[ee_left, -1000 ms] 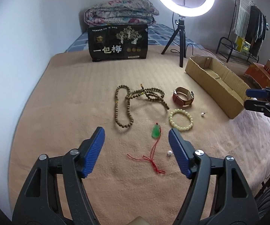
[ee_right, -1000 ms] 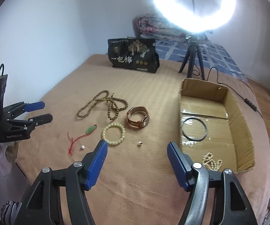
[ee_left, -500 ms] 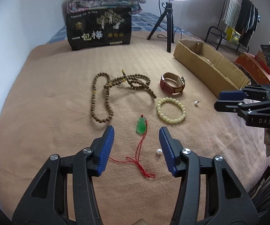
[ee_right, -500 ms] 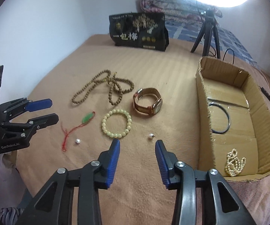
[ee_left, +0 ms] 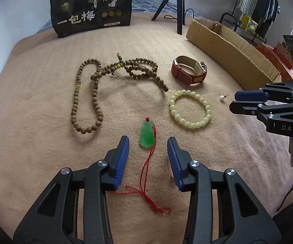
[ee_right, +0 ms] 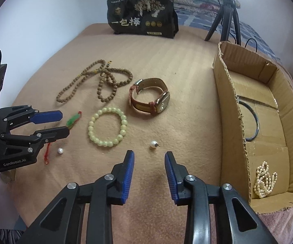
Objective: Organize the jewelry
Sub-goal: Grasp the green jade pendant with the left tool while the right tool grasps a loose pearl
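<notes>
Step in hand: approach for pickup. The left gripper [ee_left: 148,142] hangs over the green pendant [ee_left: 145,134], which lies on the tan blanket [ee_left: 34,71] with its red cord [ee_left: 146,174] trailing toward the near edge. Its jaws have just been closing; they remain spread, the pendant's near end between the tips, untouched. The right gripper [ee_right: 149,156] aims at the pearl stud [ee_right: 153,144], just beyond its tips; its jaws have also just been closing, remain spread, and hold nothing. The cardboard box [ee_right: 229,105] at right already contains a dark bangle [ee_right: 256,122] and a pearl strand [ee_right: 265,180]. Next move, as judged: lower each gripper, pinch its item, carry it to the box.
</notes>
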`<state>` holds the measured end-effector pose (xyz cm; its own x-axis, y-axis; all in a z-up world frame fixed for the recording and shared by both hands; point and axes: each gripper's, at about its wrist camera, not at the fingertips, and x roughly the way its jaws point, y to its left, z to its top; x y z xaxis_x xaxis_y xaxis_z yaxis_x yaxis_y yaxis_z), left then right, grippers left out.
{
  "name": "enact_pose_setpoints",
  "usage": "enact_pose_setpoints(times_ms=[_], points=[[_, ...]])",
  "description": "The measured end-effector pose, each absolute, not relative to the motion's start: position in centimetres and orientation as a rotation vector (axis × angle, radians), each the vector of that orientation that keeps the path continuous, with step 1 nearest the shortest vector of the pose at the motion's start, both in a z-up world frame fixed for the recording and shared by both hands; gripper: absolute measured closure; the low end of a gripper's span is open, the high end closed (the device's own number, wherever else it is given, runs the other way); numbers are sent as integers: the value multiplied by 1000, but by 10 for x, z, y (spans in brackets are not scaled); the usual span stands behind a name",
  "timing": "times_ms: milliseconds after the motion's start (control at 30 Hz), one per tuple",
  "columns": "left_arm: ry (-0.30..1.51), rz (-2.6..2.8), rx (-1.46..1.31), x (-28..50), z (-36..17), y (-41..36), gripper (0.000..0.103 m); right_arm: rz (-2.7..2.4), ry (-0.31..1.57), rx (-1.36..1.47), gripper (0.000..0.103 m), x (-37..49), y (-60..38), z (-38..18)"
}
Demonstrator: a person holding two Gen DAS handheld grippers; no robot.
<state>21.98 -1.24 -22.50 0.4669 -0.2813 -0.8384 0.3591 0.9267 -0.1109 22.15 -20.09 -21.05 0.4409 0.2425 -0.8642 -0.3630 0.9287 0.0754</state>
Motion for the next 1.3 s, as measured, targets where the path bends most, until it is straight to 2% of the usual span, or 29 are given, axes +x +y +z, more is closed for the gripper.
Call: enact_pose_setpoints(times_ms=[467,667,733,767,833,1300], points=[[1012,-394,65,232,-232,-15,63,357,1062,-167,73,242,-191,-226],[1003,-375,86,233,-233,-17,76,359,1063,-186,82,244,-188,-227],[999,-367,89,233,-234,-17,86,364,1065,-185,87,244,-187,-227],[998,-364,89,233,-234,-16,87,364,1066,-183,88,244,-187,-228],[999,-363,74,234,-234,-14,87,368,1067,-179,97,243,-186,-228],[953,-324,39,216,-209,0,88,376,1006,-116,97,222,-194,-207]])
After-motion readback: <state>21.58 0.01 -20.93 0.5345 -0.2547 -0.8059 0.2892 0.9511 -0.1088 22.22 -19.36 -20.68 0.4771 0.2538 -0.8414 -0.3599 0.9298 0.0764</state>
